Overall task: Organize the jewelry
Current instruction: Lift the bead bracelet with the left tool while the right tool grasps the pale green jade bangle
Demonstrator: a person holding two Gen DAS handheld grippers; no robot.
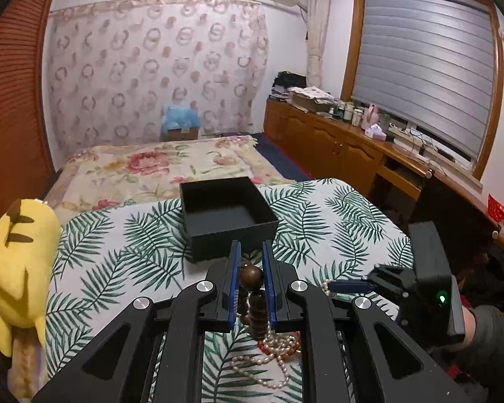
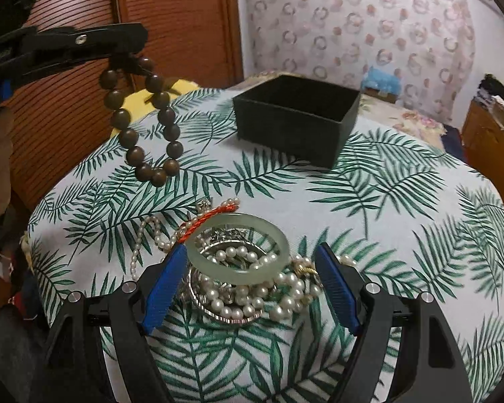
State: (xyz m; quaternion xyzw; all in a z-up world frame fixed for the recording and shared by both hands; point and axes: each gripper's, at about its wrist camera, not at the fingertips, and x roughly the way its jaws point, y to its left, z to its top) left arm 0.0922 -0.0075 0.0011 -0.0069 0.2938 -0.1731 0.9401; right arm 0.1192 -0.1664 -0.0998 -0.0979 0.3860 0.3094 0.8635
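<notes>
**Spotter:** What sits nearest your right side?

**Me:** My right gripper has its jaws spread wide around the jewelry pile: a pale green bangle lies on top of pearl strands, with a red cord and a silver ring underneath, all on the palm-print cloth.

**Spotter:** And the left?

**Me:** My left gripper has its jaws narrow, clamped on a brown wooden bead bracelet that hangs clear above the cloth.

**Spotter:** Beyond that?

**Me:** The open black box stands farther back on the cloth, nothing visible inside. A yellow plush toy hangs at the left edge.
</notes>
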